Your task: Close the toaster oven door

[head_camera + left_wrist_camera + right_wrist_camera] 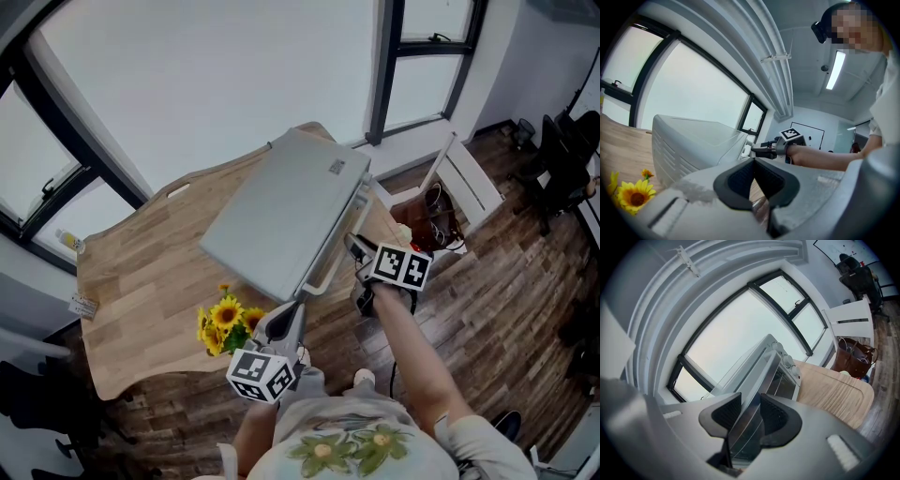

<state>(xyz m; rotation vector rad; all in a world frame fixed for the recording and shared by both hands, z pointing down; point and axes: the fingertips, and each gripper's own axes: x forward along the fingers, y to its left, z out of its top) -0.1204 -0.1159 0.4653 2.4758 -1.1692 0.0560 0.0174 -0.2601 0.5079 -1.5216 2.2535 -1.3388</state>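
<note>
A grey toaster oven [281, 211] stands on the wooden table [141, 281], its front towards me. Its door [764, 376] is tilted partly open, with the pale handle bar [328, 267] along its top edge. My right gripper [359, 251] is at the right end of that handle. In the right gripper view the door's edge runs between the two pads, and the right gripper [749, 411] is shut on it. My left gripper [284, 319] hangs near the table's front edge, apart from the oven. In its own view the left gripper [753, 180] is shut with nothing in it.
A bunch of sunflowers [225, 323] stands on the table just left of the left gripper. A white chair [464, 178] and a brown bag [436, 220] are on the wooden floor to the right of the table. Large windows run behind the table.
</note>
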